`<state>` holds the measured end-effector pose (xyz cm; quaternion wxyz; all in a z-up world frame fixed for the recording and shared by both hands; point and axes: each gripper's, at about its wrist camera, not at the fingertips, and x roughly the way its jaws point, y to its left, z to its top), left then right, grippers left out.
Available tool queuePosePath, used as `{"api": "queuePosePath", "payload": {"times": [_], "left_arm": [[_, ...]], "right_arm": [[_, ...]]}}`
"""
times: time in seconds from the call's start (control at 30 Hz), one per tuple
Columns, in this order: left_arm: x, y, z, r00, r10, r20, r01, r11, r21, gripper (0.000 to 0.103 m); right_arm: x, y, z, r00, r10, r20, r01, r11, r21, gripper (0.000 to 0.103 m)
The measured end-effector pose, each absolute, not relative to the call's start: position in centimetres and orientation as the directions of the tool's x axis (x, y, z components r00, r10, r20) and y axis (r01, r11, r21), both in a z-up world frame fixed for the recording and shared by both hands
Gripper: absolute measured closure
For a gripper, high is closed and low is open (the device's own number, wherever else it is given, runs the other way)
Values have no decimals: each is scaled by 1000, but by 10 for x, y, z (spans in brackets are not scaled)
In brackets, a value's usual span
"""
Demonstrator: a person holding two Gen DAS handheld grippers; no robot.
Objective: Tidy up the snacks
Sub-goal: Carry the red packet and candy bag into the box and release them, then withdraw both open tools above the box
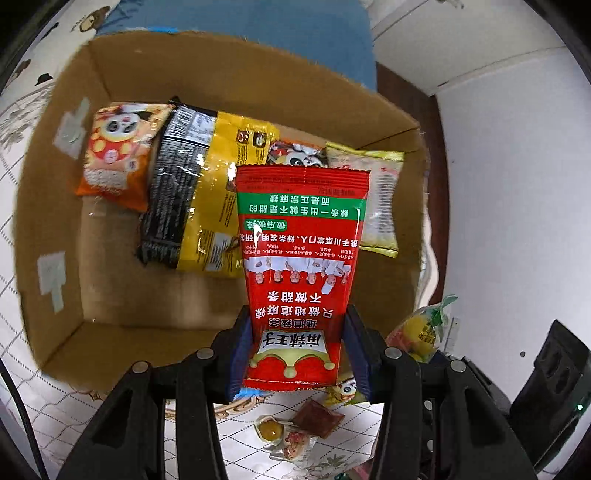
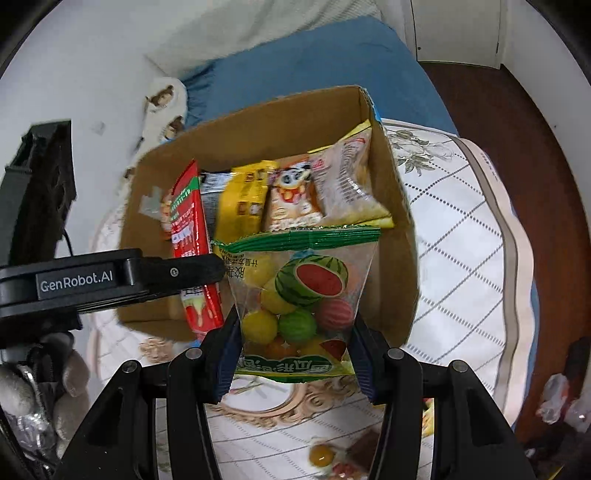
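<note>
Bare floor in cardboard box (image 1: pixel 55 229), near side.

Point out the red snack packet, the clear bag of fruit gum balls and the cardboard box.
red snack packet (image 1: pixel 301 266), left wrist view, middle of its printed face
fruit gum bag (image 2: pixel 303 295), right wrist view, clear front
cardboard box (image 1: pixel 55 229), left wrist view, left inner wall

White quilted bedspread (image 2: pixel 454 258) with diamond stitching and floral print, blue sheet (image 2: pixel 314 62) behind it, dark brown wooden floor (image 2: pixel 517 122), white walls (image 1: pixel 517 184), white cabinet door (image 2: pixel 454 29), even indoor light
</note>
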<state>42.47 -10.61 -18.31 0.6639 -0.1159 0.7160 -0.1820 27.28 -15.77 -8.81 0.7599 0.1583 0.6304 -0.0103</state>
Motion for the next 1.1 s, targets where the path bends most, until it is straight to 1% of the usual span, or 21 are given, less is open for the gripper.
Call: {"api": "queuePosePath", "payload": {"times": [0.23,0.3,0.33,0.37,0.4,0.53,0.7,0.93,1.1], "left_arm": [[437,-123,-224,-200,-377,-905,61,917,-395,57],[439,-124,-236,-224,-374,-900,48,918,-393,53],[441,-124,-240,-238,-365,-900,38,922,-384,44],[443,-124,-244,-235,-363,-902,38,923,-382,32],[443,-123,-246,-231,-359,-904,42,925,-378,29],[441,-118,-253,-227,-339,-913,48,932,-358,26],[436,-111,-249,-182,-298,-937,92,943,-318,26],[410,-95,-216,-20,-216,-976,175,961,-216,26],[390,-85,-191,94,-172,-981,213,966,-149,26]], "right_arm": [[300,-162,-124,117,138,-984,197,968,159,48],[305,-164,-133,87,134,-987,201,968,149,46],[307,-165,-137,76,126,-989,203,969,139,43],[309,-166,-139,71,122,-990,206,969,134,30],[311,-167,-140,72,122,-990,210,968,134,21],[313,-166,-139,76,101,-992,206,972,115,20],[311,-166,-136,84,72,-994,206,974,88,20],[295,-159,-124,124,51,-991,192,979,75,20],[282,-151,-116,167,34,-985,181,981,64,20]]}}
